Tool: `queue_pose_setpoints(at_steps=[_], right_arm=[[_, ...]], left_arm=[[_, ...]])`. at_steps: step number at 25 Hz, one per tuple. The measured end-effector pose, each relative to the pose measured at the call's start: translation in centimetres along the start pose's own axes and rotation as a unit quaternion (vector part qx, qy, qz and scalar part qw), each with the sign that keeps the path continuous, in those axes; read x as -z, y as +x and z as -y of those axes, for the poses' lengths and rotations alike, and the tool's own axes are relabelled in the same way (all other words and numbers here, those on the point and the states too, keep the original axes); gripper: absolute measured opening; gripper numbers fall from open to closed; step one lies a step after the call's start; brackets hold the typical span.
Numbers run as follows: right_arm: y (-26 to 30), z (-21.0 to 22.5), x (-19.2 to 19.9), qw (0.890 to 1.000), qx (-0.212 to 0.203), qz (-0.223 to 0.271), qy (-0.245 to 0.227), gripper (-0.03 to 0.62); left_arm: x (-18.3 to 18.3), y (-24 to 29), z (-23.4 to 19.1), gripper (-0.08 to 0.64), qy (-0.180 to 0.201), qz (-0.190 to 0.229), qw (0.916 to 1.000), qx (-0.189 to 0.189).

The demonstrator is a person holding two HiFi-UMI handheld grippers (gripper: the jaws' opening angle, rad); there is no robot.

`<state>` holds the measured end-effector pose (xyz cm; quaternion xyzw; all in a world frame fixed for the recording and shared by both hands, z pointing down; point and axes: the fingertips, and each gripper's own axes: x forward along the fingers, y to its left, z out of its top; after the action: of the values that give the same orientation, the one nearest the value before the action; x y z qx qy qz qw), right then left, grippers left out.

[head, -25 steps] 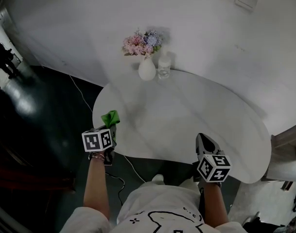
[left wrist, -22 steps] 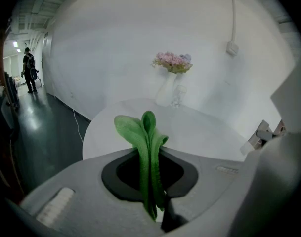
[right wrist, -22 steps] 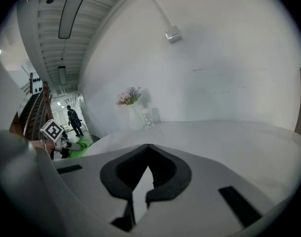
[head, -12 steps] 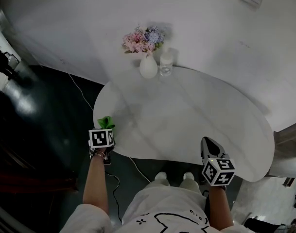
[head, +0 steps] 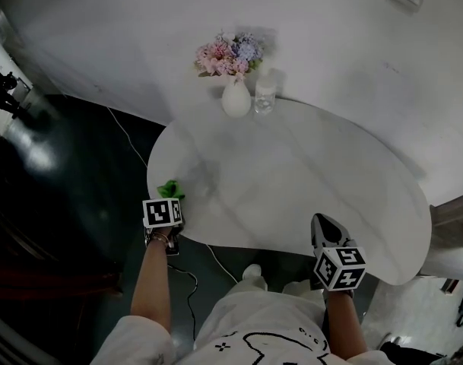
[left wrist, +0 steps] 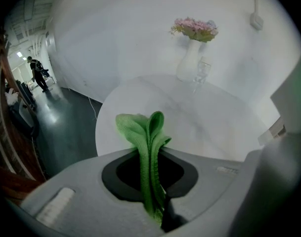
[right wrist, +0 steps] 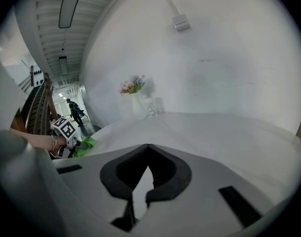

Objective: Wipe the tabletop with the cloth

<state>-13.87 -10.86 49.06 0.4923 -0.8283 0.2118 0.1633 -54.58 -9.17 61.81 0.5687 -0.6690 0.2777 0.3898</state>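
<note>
my left gripper (head: 168,201) clamps the green cloth (head: 170,189) at the table's (head: 292,173) left edge; my right gripper (head: 325,230), closed on nothing, at its near edge.

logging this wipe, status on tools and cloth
Left tool shut on green cloth, at left edge of table. Right tool shut, empty. Vase, clear container at far edge.
</note>
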Motion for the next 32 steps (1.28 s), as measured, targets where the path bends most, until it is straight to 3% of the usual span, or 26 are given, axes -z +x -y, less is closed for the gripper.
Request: queue_pose_setpoints(at_steps=[6,12,18,25,32], right_arm=[[0.4,-0.9,0.2,0.999,-0.017,-0.008,-0.029,-0.005],[-0.5,0.7,-0.1,1.000,-0.010,0.001,-0.014,-0.005],[-2.4,2.1,1.1,1.000,-0.006,0.001,-0.004,-0.005],[-5.2,5.0,2.0,1.000,0.004,0.006,0.014,-0.005],[-7.2,6.9,2.1,1.000,0.011,0.012,0.025,-0.005]], left_arm=[[0.1,-0.2,-0.2,0.049,-0.032,0.001,0.9994,0.009],[0.3,-0.1,0.3,0.049,-0.036,0.012,0.9993,-0.006],[0.9,-0.4,2.4,0.049,-0.052,0.009,0.9984,0.019],[1.9,-0.9,4.9,0.049,-0.070,0.007,0.9973,0.019],[2.7,-1.1,7.3,0.049,-0.056,-0.002,0.9984,0.008]])
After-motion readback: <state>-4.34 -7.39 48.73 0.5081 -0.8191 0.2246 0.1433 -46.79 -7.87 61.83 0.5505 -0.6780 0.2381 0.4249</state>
